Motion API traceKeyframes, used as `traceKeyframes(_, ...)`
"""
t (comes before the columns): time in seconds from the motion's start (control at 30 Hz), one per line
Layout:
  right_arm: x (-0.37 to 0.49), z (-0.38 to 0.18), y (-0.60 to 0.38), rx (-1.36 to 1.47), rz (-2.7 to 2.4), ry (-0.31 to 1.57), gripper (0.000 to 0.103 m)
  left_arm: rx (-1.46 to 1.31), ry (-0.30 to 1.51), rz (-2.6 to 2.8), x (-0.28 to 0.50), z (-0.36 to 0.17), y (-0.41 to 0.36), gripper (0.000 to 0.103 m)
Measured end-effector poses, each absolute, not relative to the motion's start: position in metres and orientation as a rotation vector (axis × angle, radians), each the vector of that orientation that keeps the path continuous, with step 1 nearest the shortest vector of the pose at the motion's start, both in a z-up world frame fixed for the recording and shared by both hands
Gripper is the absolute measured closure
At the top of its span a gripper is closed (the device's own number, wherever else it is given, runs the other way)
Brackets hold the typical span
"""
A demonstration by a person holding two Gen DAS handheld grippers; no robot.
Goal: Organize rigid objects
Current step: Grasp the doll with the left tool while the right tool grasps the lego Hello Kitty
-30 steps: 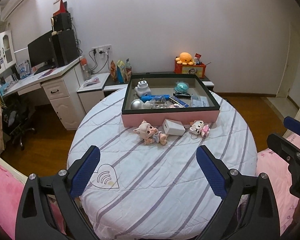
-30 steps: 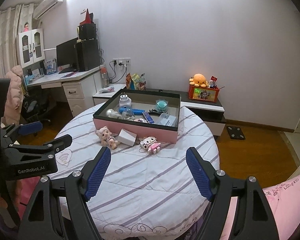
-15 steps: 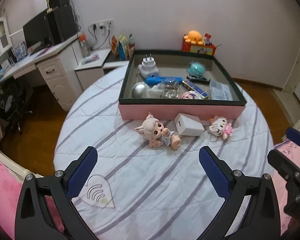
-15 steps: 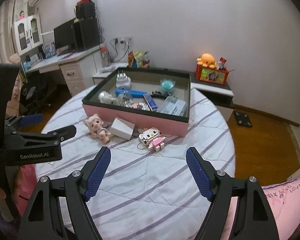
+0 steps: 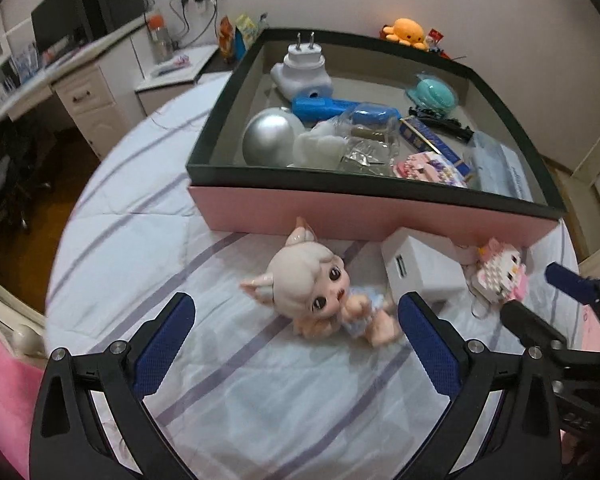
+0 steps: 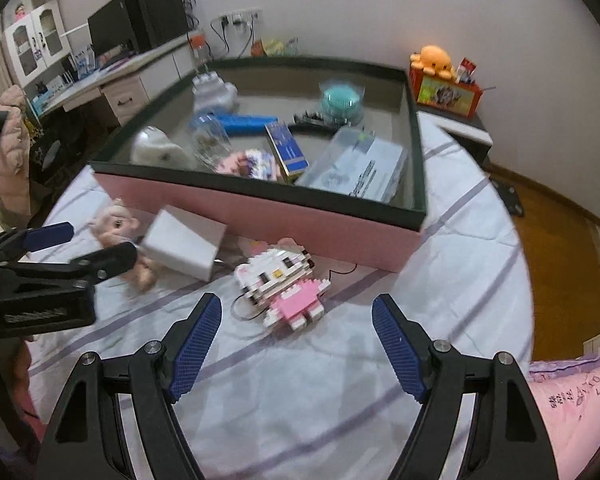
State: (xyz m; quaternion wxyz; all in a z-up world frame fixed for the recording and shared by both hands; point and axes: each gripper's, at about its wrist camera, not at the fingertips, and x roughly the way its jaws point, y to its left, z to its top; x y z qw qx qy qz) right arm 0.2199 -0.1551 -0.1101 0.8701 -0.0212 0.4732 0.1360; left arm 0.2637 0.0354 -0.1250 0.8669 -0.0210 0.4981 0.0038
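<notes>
The doll (image 5: 320, 288), a pale-haired figure with pointed ears, lay on its side on the striped cloth of the round bench (image 5: 140, 216), just in front of the pink box (image 5: 364, 216). The left gripper (image 5: 296, 344) hung over it with its jaws wide and empty, the doll lying ahead of the blue pads and touching neither. Just right of the doll sat a white charger block (image 5: 420, 268), close against the box's front wall, and right of that lay a brick-built cat figure (image 6: 280, 284) in white and pink, with a thin dark cord beside it. The right gripper (image 6: 296, 336) hovered above this figure, its jaws likewise spread wide and holding nothing, the figure lying just beyond the pad tips.

The box had a dark rim and already held a white plug adapter (image 5: 302, 68), a silver ball (image 5: 270, 142), a blue tube (image 5: 320, 108), a teal round case (image 5: 432, 94), a blue-and-gold flat packet (image 6: 286, 148) and a clear-wrapped pack (image 6: 360, 168). In the right wrist view the box contents were blurred.
</notes>
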Motion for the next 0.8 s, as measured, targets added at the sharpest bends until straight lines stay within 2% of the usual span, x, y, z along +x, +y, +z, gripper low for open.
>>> traceKeyframes(0.07, 0.226, -0.117, -0.155, -0.045, 0.291, 0.995, 0.024, -0.041, 1.028, 0.014, 0.269, -0.133, 0.035, 0.000)
traceKeyframes(0.13, 0.231, -0.126, -0.154, -0.029, 0.318, 1.010, 0.027, -0.065, 1.020, -0.026, 0.271, -0.140, 0.034, 0.009)
traceKeyframes(0.17, 0.231, -0.129, -0.153, -0.031, 0.321, 1.011, 0.040, -0.106, 1.009, -0.077, 0.270, -0.142, 0.035, 0.019)
traceKeyframes(0.2, 0.230, -0.130, -0.151, -0.053, 0.308, 0.998, 0.043, -0.122, 1.002, -0.101, 0.270, -0.142, 0.036, 0.023)
traceKeyframes(0.23, 0.229, -0.129, -0.150, -0.066, 0.303, 0.985, 0.053, -0.120, 0.991, -0.100, 0.269, -0.140, 0.035, 0.036)
traceKeyframes(0.27, 0.228, -0.129, -0.151, -0.069, 0.305, 0.984, 0.053, -0.120, 0.986, -0.089, 0.267, -0.139, 0.034, 0.040)
traceKeyframes(0.8, 0.233, -0.126, -0.158, 0.002, 0.315, 0.993, 0.053, -0.110, 0.998, -0.085, 0.264, -0.137, 0.033, 0.041)
